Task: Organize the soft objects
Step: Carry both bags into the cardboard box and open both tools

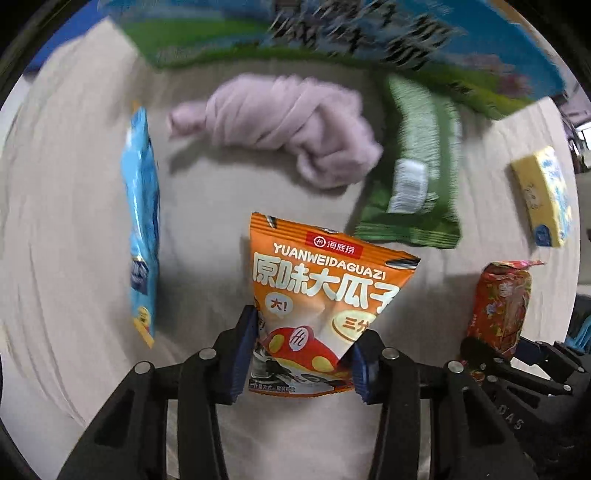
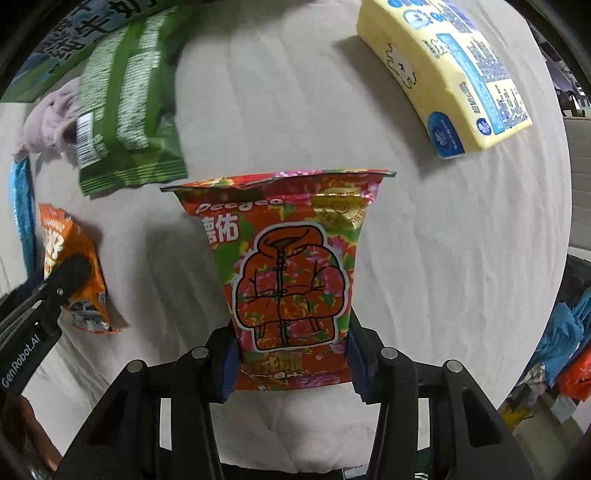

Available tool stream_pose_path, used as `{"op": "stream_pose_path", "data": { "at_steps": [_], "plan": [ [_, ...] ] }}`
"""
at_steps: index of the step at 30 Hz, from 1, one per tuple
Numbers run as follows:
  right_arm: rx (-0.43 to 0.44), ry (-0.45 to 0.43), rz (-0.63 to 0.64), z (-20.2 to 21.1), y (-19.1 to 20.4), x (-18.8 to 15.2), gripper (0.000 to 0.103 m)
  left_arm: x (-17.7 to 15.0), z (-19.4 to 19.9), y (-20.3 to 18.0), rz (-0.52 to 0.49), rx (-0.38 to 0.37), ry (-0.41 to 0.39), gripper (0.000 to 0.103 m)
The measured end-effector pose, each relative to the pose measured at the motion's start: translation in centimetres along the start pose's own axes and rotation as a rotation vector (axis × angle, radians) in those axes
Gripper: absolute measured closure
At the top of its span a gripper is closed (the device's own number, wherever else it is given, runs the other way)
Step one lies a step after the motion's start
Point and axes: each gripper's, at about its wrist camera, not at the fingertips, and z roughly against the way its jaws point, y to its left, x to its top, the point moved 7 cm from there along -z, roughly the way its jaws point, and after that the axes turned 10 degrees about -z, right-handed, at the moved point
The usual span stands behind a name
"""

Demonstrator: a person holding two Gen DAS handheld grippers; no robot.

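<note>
My left gripper [image 1: 301,354] is shut on an orange sunflower-seed packet [image 1: 325,288] and holds it above the beige cloth-covered table [image 1: 74,221]. My right gripper [image 2: 291,354] is shut on a red floral wipes pack [image 2: 291,266], also held above the table. The red pack [image 1: 498,306] and the right gripper show at the right edge of the left wrist view. The orange packet [image 2: 74,266] and the left gripper show at the left of the right wrist view. A pink knotted cloth [image 1: 280,122] lies beyond the orange packet.
A green packet [image 1: 413,166] lies right of the pink cloth, also in the right wrist view [image 2: 122,110]. A blue packet [image 1: 142,229] lies at the left. A yellow tissue pack [image 2: 454,74] lies far right. A large green-blue bag [image 1: 332,33] lies at the back.
</note>
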Motion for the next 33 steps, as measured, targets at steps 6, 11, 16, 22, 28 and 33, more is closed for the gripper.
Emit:
{"op": "stream_pose_path", "data": {
  "at_steps": [6,11,16,22,28,33],
  "plan": [
    [0.048,-0.063,0.015,2.6,1.1,-1.6,0.054,-0.3,4.7,-1.2,-0.062,0.021,-0.098,0.061],
    [0.094,-0.142,0.032,6.5,1.8,-2.6,0.054,0.1,9.2,-1.7,-0.080,0.003,-0.190,0.061],
    [0.147,-0.229,0.039,11.3,2.2,-3.1,0.054,2.8,15.8,-1.8,-0.088,-0.022,-0.280,0.061],
    [0.230,-0.318,0.037,17.8,2.1,-0.8,0.054,8.9,21.6,-1.4,-0.101,-0.056,-0.378,0.061],
    [0.298,-0.395,0.053,23.6,3.6,2.6,0.054,14.4,24.4,-0.2,-0.102,-0.148,-0.430,0.061],
    [0.274,-0.462,0.073,27.2,4.4,10.1,0.054,20.9,24.5,1.7,-0.116,-0.183,-0.408,0.061]
  ]
}}
